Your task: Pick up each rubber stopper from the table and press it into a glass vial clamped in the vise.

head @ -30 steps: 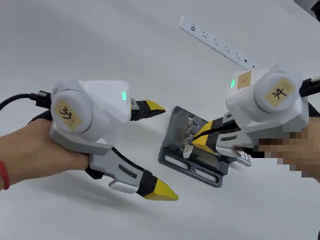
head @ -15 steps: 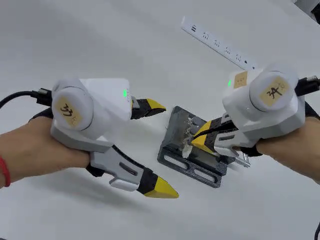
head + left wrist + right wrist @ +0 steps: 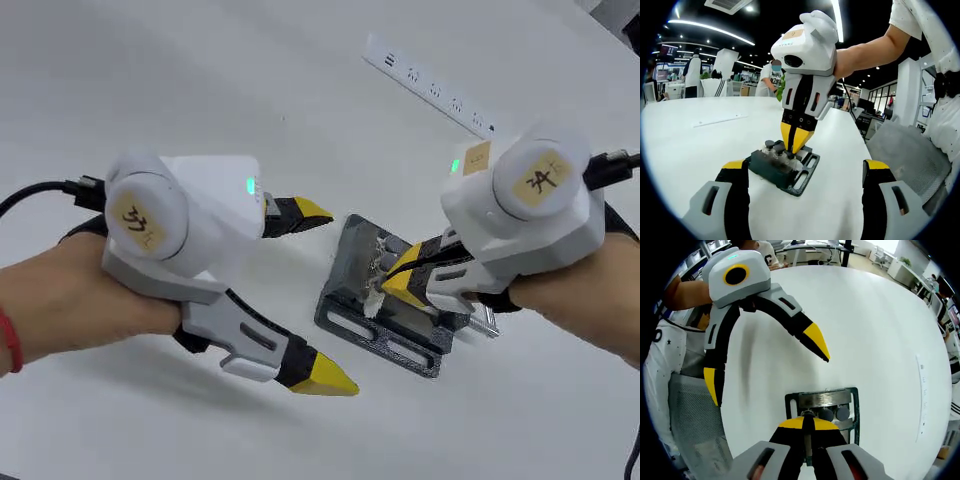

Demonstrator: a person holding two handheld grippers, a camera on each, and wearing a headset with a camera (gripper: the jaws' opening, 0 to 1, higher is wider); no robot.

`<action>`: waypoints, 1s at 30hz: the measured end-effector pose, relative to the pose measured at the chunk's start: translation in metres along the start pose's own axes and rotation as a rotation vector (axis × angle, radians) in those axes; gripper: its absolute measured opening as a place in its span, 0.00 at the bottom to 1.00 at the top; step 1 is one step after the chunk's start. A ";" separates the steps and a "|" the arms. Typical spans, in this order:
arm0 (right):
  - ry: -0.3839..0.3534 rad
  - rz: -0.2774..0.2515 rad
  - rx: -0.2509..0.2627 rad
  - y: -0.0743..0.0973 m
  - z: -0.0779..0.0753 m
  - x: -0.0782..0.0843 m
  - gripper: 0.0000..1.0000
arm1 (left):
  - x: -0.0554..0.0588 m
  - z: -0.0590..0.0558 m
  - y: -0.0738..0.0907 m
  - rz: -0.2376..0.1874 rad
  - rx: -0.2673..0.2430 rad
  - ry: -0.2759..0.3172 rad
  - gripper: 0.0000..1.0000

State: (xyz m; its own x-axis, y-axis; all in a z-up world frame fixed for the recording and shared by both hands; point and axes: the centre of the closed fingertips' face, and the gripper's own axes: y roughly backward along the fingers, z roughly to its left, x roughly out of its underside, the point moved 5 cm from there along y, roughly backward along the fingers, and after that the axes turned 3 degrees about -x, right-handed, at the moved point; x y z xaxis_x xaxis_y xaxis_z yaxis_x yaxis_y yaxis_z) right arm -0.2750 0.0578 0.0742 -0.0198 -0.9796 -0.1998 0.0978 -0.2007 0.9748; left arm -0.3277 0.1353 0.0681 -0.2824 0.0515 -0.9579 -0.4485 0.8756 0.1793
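White tabletop runs out wide under both tools, with a power strip lying well apart at the far edge. Near the middle I see the dark vise sitting flat, a row of glass vials clamped upright in it. At least two carry grey rubber stoppers.

My right gripper points down onto the vise, its yellow tips drawn nearly together right at one vial's mouth. I cannot tell whether a stopper sits between them.

My left gripper hangs just beside the vise, above the table, jaws spread wide and holding nothing.
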 end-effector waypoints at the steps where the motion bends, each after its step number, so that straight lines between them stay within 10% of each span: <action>1: 0.002 0.002 0.000 0.000 0.000 0.000 0.00 | 0.000 0.000 0.000 0.000 0.000 0.000 0.94; 30: 0.010 0.016 -0.011 -0.003 0.000 -0.004 0.00 | -0.002 0.001 0.000 -0.006 -0.002 0.000 0.94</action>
State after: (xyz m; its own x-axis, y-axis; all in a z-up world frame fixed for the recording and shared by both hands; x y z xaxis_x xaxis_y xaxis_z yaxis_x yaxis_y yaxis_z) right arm -0.2749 0.0623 0.0718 -0.0080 -0.9826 -0.1854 0.1087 -0.1852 0.9767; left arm -0.3266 0.1356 0.0697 -0.2795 0.0466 -0.9590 -0.4522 0.8747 0.1743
